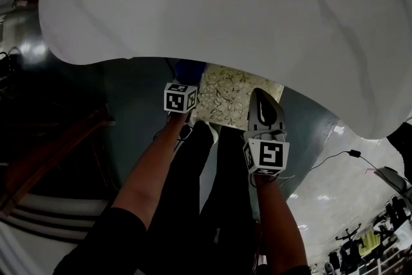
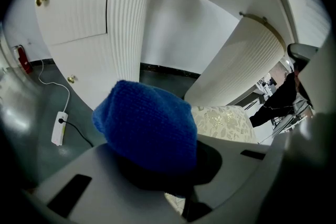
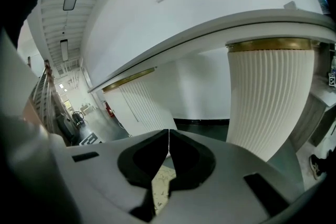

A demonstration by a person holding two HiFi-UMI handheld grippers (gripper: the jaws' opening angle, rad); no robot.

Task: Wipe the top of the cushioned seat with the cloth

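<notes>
The cushioned seat [image 1: 230, 95] has a cream leaf-patterned top and sits just under the edge of a big white counter; it shows too in the left gripper view [image 2: 226, 122]. A blue knitted cloth [image 2: 147, 126] bulges out of my left gripper [image 1: 185, 77], which is shut on it and hangs by the seat's left edge. In the head view the cloth [image 1: 190, 71] is a dark blue lump beyond the marker cube. My right gripper [image 1: 264, 109] is shut with nothing in it, over the seat's right side; its jaws meet in the right gripper view [image 3: 168, 152].
A large white rounded countertop [image 1: 225, 3] overhangs the seat from above. White fluted columns [image 3: 270, 102] stand close on both sides. A power strip with a cord [image 2: 59, 127] lies on the grey floor at left. The person's dark-trousered legs [image 1: 206, 203] are below the grippers.
</notes>
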